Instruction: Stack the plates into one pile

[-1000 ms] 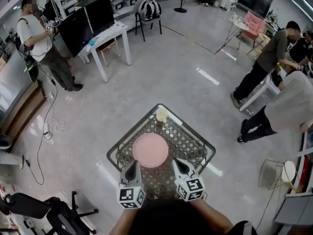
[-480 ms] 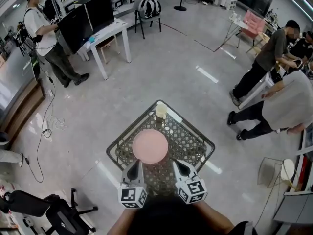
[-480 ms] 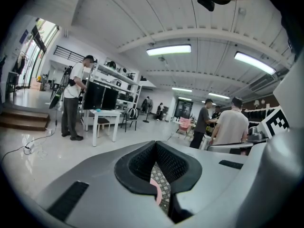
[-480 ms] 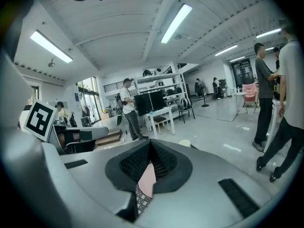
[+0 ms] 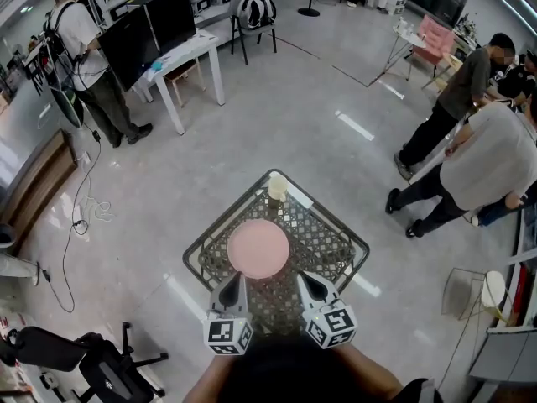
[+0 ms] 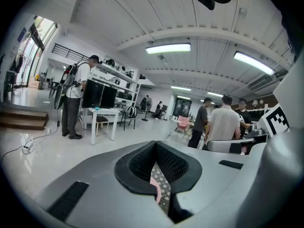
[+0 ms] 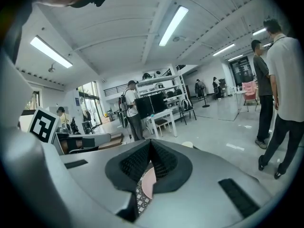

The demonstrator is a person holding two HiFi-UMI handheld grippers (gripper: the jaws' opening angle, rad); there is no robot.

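Our left gripper (image 5: 232, 280) sits at 7 o'clock of the pink plate (image 5: 258, 248) and our right gripper (image 5: 304, 277) at 5, both with jaws pressed together on nothing. The plate lies in the middle of the mesh table (image 5: 331, 240); from above we cannot tell whether it is a single plate or a pile. A cup (image 5: 277, 190) stands at 12 o'clock, by the far corner. Our arms are cut off at the frame's bottom edge. Bare floor surrounds the table.

We can read no words, numbers, brand names or signs anywhere in these views. The only printed marks we find are black-and-white square patterns, 1 set on the cube (image 5: 227, 336) of the left gripper (image 5: 236, 277) and 1 on the cube (image 5: 330, 326) of the right gripper (image 5: 302, 275). They form no letters or digits.
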